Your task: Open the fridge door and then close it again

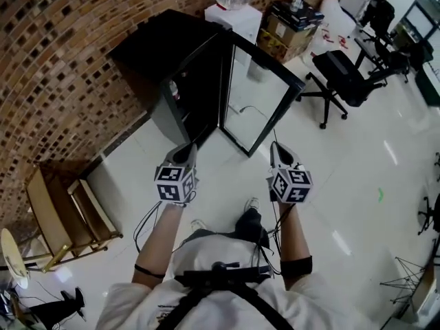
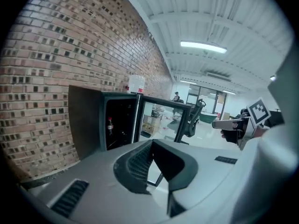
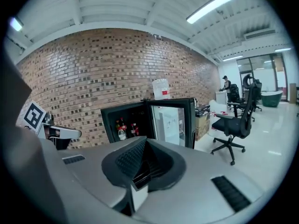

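Observation:
A small black fridge (image 1: 168, 53) stands on the floor against the brick wall, and its glass door (image 1: 258, 95) is swung wide open toward me. Bottles (image 3: 122, 129) stand inside it. My left gripper (image 1: 187, 150) is shut and empty, a short way in front of the fridge opening. My right gripper (image 1: 277, 150) hangs just in front of the door's free edge without touching it, its jaws together with nothing between them. In the left gripper view the fridge (image 2: 88, 120) and the door (image 2: 161, 120) lie beyond the shut jaws (image 2: 152, 143). The right gripper view shows the door (image 3: 173, 122) ahead of its jaws (image 3: 145, 143).
A water dispenser (image 1: 234, 5) and stacked boxes (image 1: 292, 23) stand right of the fridge. A black office chair (image 1: 340, 81) is further right. A wooden folding chair (image 1: 62, 212) leans at the left, by the brick wall (image 1: 62, 81). Shiny white floor (image 1: 357, 184) spreads to the right.

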A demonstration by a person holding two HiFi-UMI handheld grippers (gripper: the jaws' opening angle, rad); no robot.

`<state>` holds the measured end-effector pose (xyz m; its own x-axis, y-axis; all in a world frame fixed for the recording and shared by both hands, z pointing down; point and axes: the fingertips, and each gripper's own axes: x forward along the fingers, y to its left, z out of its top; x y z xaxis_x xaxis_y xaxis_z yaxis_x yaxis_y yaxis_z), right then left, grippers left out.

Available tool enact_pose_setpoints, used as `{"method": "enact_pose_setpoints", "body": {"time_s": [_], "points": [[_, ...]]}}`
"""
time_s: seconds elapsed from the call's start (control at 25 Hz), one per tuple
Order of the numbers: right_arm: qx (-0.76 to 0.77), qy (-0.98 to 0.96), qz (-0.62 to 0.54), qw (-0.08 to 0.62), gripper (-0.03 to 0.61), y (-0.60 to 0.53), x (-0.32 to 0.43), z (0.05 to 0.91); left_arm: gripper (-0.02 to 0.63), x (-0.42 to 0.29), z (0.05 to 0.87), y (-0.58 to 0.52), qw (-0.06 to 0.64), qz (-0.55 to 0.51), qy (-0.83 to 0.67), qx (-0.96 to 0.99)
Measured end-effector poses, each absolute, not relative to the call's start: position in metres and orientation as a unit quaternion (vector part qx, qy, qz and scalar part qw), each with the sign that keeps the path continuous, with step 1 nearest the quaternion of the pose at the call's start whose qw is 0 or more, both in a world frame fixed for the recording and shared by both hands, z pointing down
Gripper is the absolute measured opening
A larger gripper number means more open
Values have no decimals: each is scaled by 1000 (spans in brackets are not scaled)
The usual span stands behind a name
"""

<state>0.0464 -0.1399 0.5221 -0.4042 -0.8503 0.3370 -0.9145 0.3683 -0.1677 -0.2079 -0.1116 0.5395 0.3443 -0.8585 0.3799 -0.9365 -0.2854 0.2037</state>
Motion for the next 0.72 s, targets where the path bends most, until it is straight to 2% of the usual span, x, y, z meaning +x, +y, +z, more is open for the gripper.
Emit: {"method": "enact_pose_setpoints", "body": {"time_s": [0.44, 0.72], "points": [[559, -789, 209, 148, 20, -106, 96, 568, 2, -167, 534, -99, 188, 103, -549, 808], [563, -800, 162, 127, 21, -146, 138, 520, 2, -131, 614, -88, 212, 161, -553, 790]]}}
